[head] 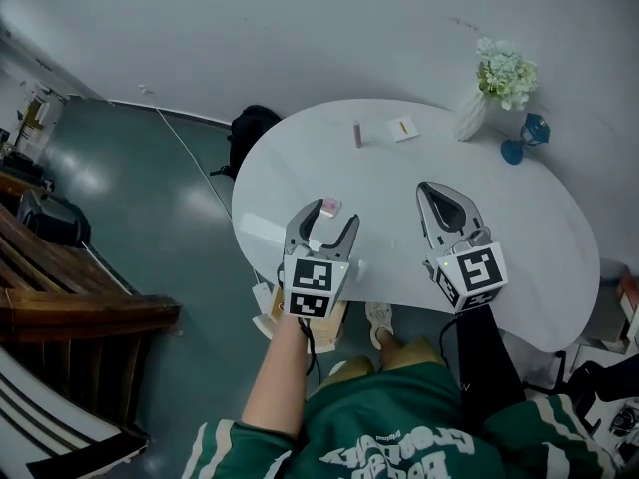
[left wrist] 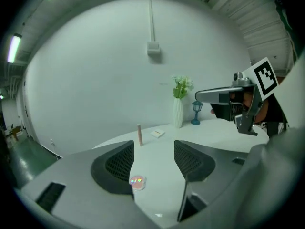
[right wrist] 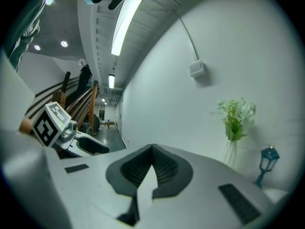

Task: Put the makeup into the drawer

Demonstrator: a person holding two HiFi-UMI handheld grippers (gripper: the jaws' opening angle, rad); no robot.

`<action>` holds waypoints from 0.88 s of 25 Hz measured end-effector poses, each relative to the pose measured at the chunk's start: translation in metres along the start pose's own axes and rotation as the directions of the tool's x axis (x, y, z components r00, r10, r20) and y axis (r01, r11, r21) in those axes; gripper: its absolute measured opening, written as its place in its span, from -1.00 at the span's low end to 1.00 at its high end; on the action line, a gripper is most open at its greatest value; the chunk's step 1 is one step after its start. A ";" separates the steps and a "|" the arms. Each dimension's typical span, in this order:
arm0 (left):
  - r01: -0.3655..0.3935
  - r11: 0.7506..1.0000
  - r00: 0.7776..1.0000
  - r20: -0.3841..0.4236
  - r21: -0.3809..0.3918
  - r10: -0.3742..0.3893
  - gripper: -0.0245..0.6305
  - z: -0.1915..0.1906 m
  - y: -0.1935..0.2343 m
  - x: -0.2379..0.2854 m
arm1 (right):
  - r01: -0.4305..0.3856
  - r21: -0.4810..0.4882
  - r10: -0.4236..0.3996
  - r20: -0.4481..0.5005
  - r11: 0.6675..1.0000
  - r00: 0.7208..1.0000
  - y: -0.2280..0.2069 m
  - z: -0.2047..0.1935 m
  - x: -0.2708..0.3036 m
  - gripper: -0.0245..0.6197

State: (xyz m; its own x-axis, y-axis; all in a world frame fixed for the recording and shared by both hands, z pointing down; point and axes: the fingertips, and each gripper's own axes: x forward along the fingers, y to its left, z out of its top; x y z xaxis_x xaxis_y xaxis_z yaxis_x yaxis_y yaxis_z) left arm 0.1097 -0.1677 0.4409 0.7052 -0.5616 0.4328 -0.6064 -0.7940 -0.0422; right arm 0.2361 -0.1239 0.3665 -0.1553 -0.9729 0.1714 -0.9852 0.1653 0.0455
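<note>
The left gripper gaped wide, empty, over the pink compact near the edge of the table; the right gripper was pinched together, empty.

Bare studio hall, grey floor, strip light, white table

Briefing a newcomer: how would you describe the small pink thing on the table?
Find the white oval table. Near its left edge, by the tips of the open left tool, lies a flat, round pink piece with a shiny top. The brown stick and pale square card sit farther back, toward the vase.
</note>
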 end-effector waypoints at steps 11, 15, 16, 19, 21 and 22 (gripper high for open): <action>0.004 0.999 0.962 -0.272 -0.036 -0.014 -0.02 -0.082 0.038 0.057 | -0.102 0.038 0.103 -0.045 0.994 0.994 -0.001 -0.033 0.049 -0.91; 0.045 0.999 0.933 -0.358 -0.020 -0.049 0.04 -0.106 0.044 0.076 | -0.127 0.047 0.130 -0.066 0.991 0.989 0.003 -0.046 0.057 -0.91; 0.058 0.998 0.922 -0.383 -0.016 -0.060 0.04 -0.111 0.044 0.079 | -0.133 0.047 0.136 -0.067 0.990 0.988 0.004 -0.047 0.059 -0.91; 0.092 0.996 0.890 -0.448 0.004 -0.081 0.04 -0.125 0.045 0.090 | -0.135 0.042 0.138 -0.073 0.990 0.988 0.000 -0.050 0.063 -0.91; 0.107 0.994 0.873 -0.481 0.017 -0.085 0.02 -0.132 0.048 0.098 | -0.128 0.041 0.131 -0.074 0.991 0.989 -0.005 -0.051 0.065 -0.91; 0.117 0.993 0.863 -0.497 0.021 -0.091 0.01 -0.136 0.050 0.101 | -0.126 0.043 0.129 -0.074 0.991 0.989 -0.007 -0.051 0.066 -0.91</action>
State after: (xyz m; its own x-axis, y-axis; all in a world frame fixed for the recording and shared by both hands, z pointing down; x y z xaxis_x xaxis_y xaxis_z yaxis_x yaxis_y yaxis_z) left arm 0.1006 -0.2328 0.6050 0.4813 -0.2969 0.8247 -0.5121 -0.8589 -0.0103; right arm 0.2368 -0.1806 0.4280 -0.2756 -0.9286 0.2485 -0.9599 0.2798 -0.0189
